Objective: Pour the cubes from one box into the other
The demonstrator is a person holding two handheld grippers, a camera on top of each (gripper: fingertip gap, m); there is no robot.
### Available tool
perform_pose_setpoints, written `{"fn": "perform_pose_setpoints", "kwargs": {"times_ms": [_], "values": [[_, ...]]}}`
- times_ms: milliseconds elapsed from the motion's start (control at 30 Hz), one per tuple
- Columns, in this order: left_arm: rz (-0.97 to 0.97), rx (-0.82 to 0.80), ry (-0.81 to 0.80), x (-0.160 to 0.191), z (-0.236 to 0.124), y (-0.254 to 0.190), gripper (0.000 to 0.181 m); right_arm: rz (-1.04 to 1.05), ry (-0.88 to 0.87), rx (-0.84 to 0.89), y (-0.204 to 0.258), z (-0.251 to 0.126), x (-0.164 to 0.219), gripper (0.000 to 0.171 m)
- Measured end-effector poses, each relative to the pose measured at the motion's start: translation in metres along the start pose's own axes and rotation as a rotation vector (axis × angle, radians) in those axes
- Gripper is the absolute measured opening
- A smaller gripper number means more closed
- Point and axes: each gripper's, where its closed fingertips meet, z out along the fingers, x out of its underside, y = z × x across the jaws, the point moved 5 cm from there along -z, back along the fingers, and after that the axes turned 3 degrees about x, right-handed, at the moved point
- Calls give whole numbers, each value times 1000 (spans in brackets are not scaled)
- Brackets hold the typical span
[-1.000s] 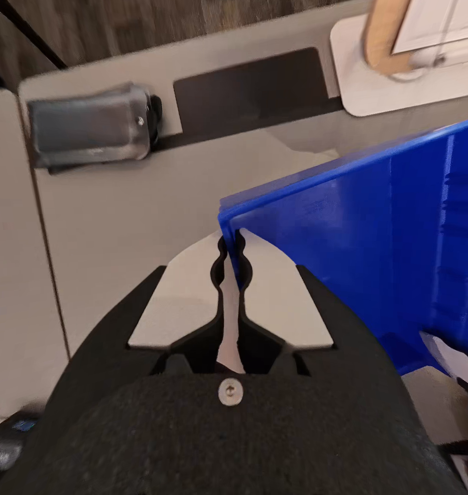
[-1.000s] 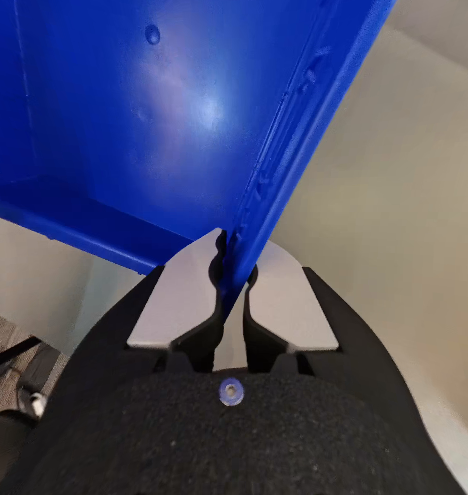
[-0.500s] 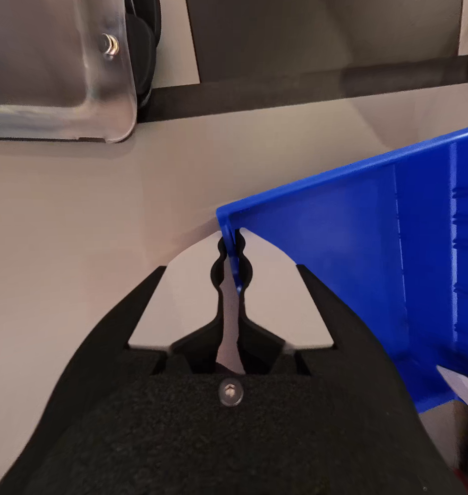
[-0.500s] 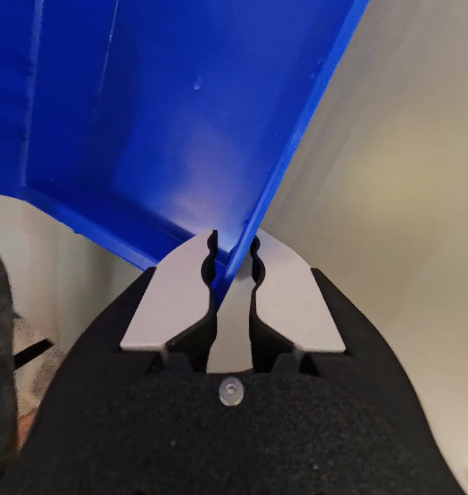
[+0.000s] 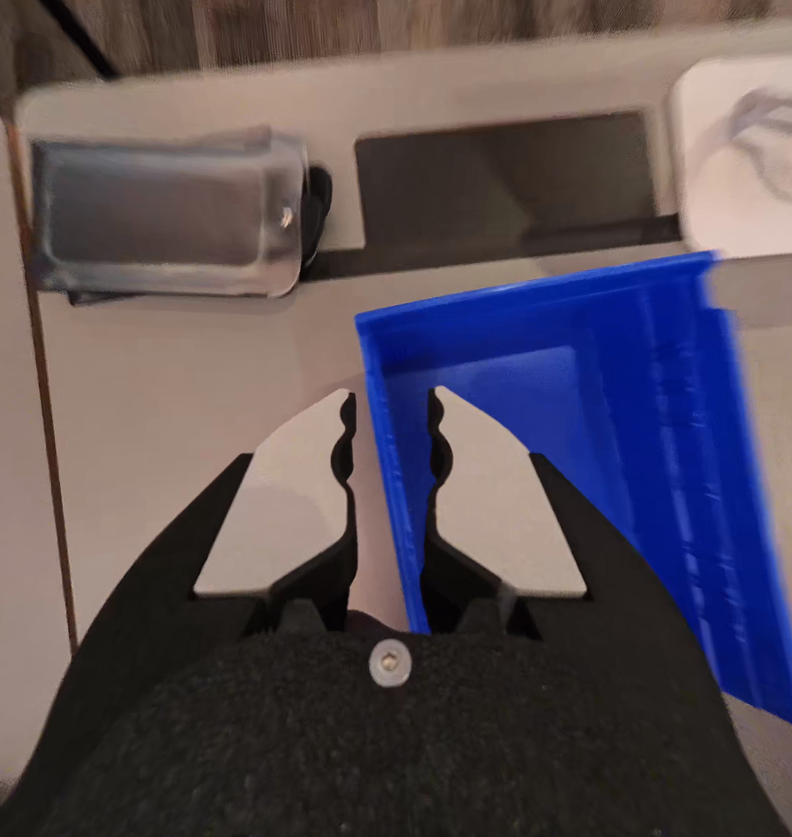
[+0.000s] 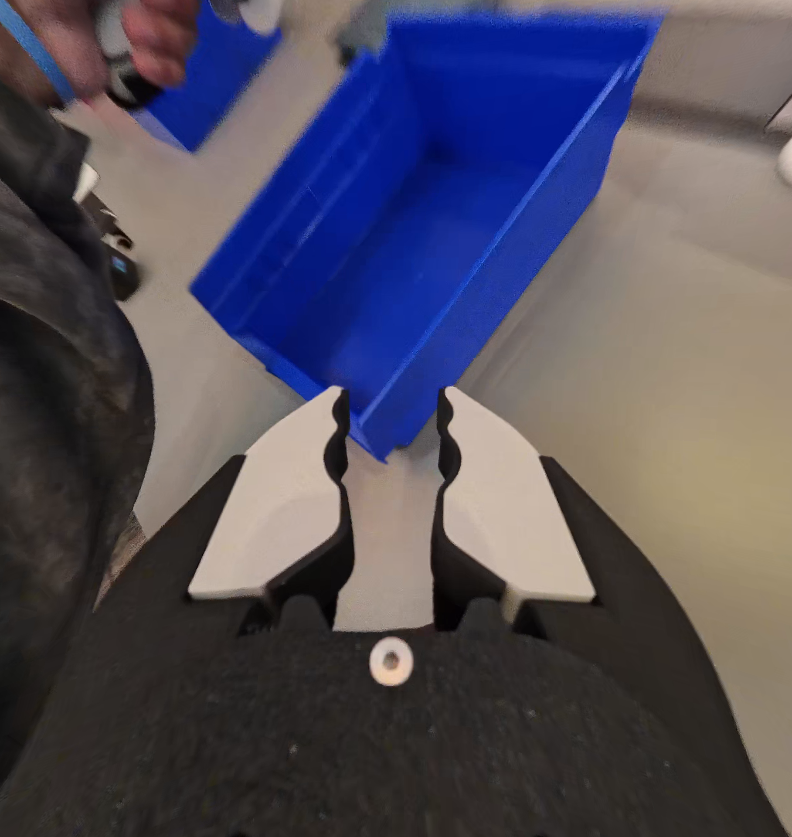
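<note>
Your left gripper (image 5: 389, 394): fingers spread, straddling left wall of empty blue plastic box (image 5: 566, 430), not clamping. Box on grey tabletop (image 5: 181, 385), long axis running ahead. Your right gripper (image 6: 391, 394) also spread, box's near corner just between tips. Second blue box (image 6: 213, 81) far left.

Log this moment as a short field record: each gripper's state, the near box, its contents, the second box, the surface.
left gripper: open, jaws astride the near box's side wall, not clamped
right gripper: open, a corner of the near box between its fingers, no grip
near box: blue, upright on the table
contents: no cubes visible inside
second blue box: farther off, at the upper left of the right wrist view, blurred; contents cannot be told
table: pale grey
image quality: motion blur in both views
</note>
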Motion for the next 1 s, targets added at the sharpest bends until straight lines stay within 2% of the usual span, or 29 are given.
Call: {"fn": "perform_pose_setpoints", "kwargs": {"times_ms": [100,200,333,400,467,533,600,667,767,900,1000], "values": [[21,102,-217,13,-66,-46,42,-94,-187,36,-29,-80,1,38],[62,200,-372,64,-113,-96,54,-187,-333,178,-83,-164,20,46],[0,271,-444,165,-131,-148,59,-183,-344,486,-181,-267,85,54],[-61,266,-483,219,-129,-168,58,-96,-350,610,-227,-310,132,53],[-106,229,-524,270,-125,-184,58,-1,-375,663,-259,-341,180,52],[-106,147,-581,311,-122,-190,58,30,-404,672,-278,-356,215,52],[-60,71,-597,333,-119,-191,53,16,-392,734,-294,-362,241,52],[-75,77,-579,337,-118,-191,57,-3,-382,773,-308,-362,253,52],[-105,142,-579,336,-115,-194,59,27,-343,780,-316,-361,253,53],[7,34,-588,341,-113,-189,57,9,-425,769,-306,-364,241,50],[-1,31,-591,340,-115,-185,54,5,-417,761,-305,-361,243,50]]}}
